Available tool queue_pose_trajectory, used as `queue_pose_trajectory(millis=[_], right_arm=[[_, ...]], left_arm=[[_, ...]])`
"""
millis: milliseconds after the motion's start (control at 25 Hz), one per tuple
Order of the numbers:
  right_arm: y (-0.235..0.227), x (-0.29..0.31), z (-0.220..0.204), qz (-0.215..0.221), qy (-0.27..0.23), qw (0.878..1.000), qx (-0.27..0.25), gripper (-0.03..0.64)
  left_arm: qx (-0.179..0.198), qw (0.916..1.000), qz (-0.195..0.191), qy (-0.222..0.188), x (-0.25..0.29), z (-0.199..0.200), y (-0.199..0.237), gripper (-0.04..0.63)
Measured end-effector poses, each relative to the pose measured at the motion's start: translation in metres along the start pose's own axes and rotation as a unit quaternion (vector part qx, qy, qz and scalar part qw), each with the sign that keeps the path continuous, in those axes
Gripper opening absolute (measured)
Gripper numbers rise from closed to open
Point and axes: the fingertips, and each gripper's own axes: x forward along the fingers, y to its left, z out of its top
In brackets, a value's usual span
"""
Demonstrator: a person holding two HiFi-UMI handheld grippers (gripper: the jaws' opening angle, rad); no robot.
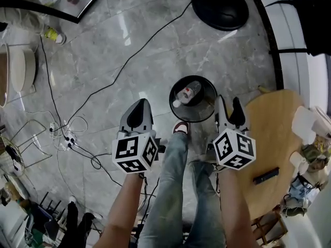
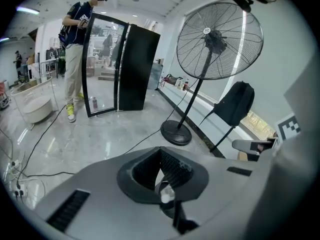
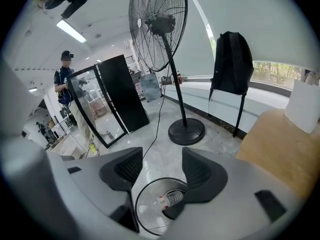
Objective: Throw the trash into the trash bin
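Count: trash bin [image 1: 171,99] ×1; plastic bottle [image 1: 187,94] ×1; standing fan [image 1: 220,5] ×1; backpack [image 3: 230,64] ×1; wooden surface [image 1: 274,138] ×1.

Shells: we see pale grey on the left gripper [image 1: 140,105] and the right gripper [image 1: 229,106].
Jaw faces: black ribbed pads [image 3: 125,170].
Markings: a white cube [image 1: 135,151] with black squares on each.
Clothes: we wear blue jeans [image 1: 175,182] and a red-and-white shoe [image 1: 180,127].
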Motion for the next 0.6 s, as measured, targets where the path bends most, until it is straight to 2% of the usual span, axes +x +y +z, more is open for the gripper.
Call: queue_pose_trajectory(millis=[240,600], right_arm=[[-0.033,-0.034,0.013,-0.031,-0.015,0.999,0.013,0.247],[-0.124,-0.125,0.006,-0.123,-0.030,0.989,0.073,0.242]], left_arm=[[0.024,0.9993,-0.029,0.008,-0.001,0.000,-0.038,0.009],[0.085,0.9899,-0.113,0.016,-0.006,-0.001,-0.147,0.009]])
